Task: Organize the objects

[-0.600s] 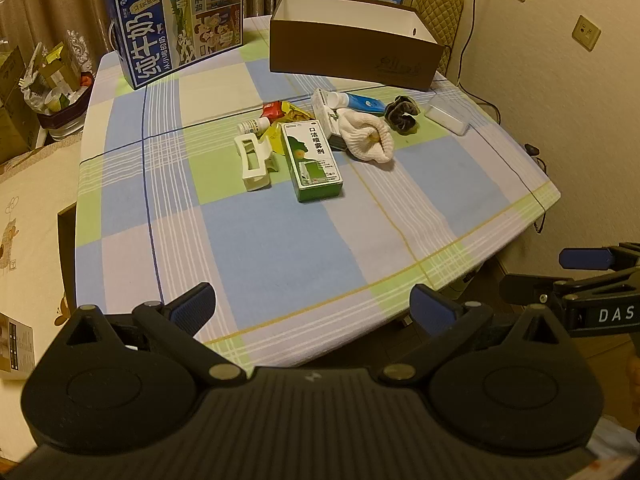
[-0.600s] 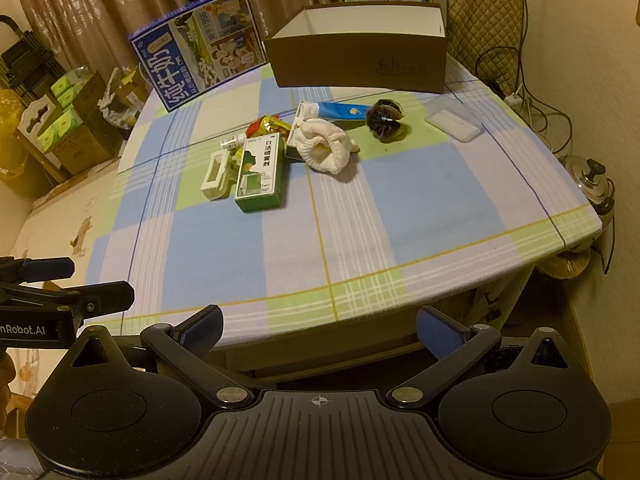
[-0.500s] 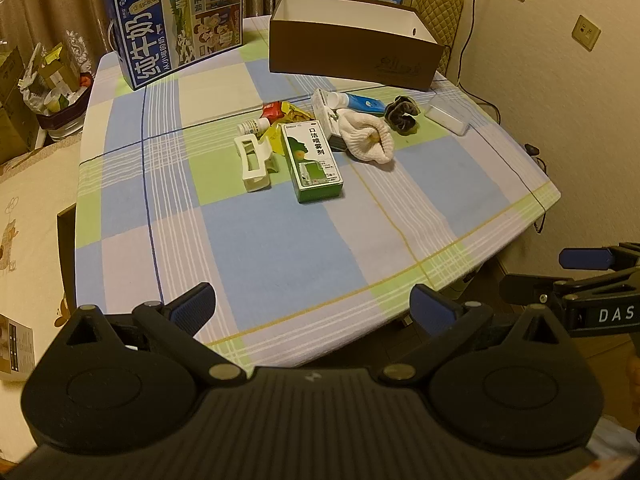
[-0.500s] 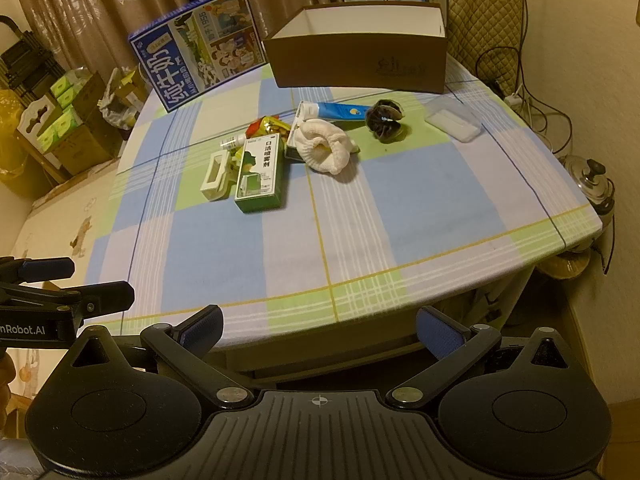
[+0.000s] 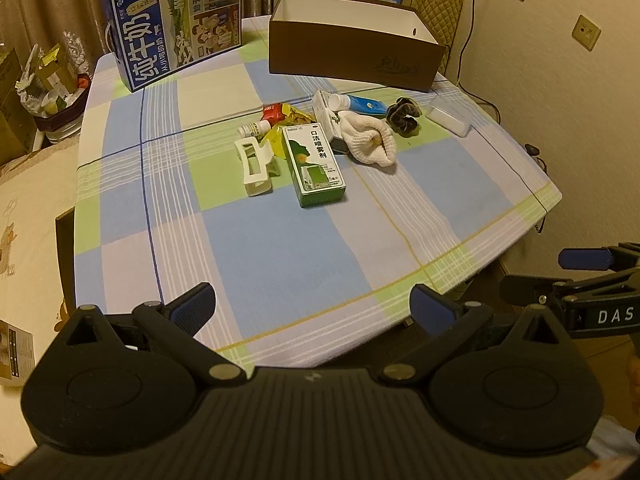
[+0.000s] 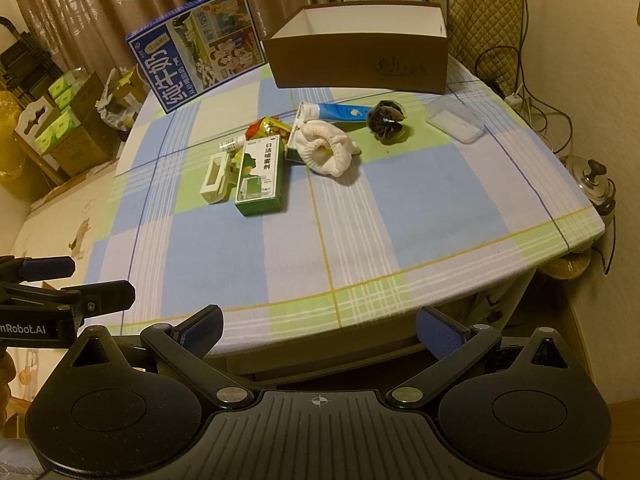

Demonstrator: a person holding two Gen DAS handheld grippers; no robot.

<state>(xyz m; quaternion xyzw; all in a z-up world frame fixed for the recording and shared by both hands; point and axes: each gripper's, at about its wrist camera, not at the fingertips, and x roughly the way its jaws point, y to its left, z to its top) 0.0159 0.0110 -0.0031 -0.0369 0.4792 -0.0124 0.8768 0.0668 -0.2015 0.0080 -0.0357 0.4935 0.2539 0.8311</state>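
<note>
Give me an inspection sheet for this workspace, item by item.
Surface: table with checked cloth, near half bare.
Job's things: green box, white hair clip, white cloth, blue tube, dark scrunchie, clear case, snack packet, small bottle; brown box open.
Clutter: two milk cartons at the far edge.
Grippers: left hand-held gripper and right hand-held gripper open, holding nothing.
Cables: wall cords right of the table.
Surroundings: curtains, stacked boxes, metal pot.
</note>
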